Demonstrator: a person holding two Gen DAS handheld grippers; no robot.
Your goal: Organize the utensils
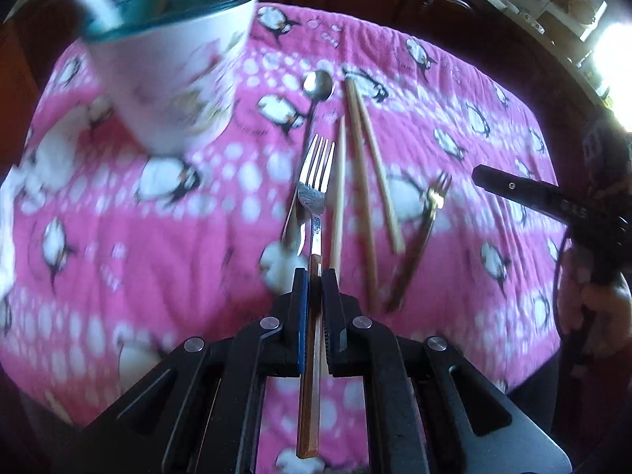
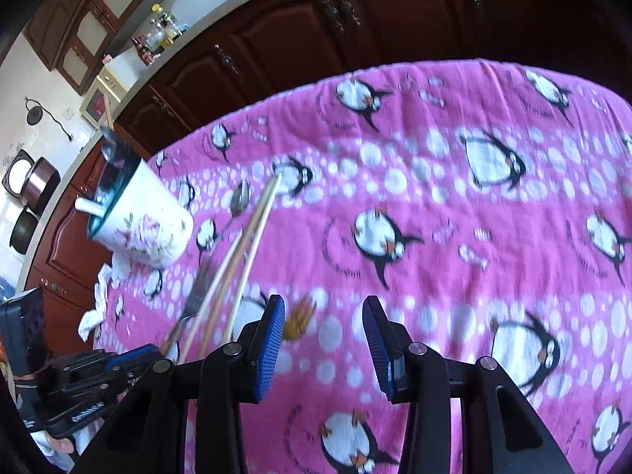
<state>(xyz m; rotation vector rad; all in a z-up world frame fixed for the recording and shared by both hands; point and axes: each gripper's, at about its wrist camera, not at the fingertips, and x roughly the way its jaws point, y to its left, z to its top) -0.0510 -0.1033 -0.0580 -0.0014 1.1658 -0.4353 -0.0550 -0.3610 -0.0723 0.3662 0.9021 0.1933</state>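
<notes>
One fork [image 1: 314, 197] is pinched by its wooden handle in the left tongs [image 1: 315, 276], the cup [image 1: 173, 71] standing up-left on the tabletop [image 1: 474, 296]; next it needs lifting over the rim. Right tongs [image 2: 324, 312] gape empty.

A home kitchen is showing itself here: dark wooden cabinets [image 2: 300, 35] with ornate handles are running under a pale countertop [image 2: 185, 35], bottles and jars [image 2: 160, 33] are crowding its far end, pots [image 2: 37, 187] are sitting by the tiled wall, and a pink penguin-print cloth [image 2: 454, 217] is covering the table beside me
</notes>
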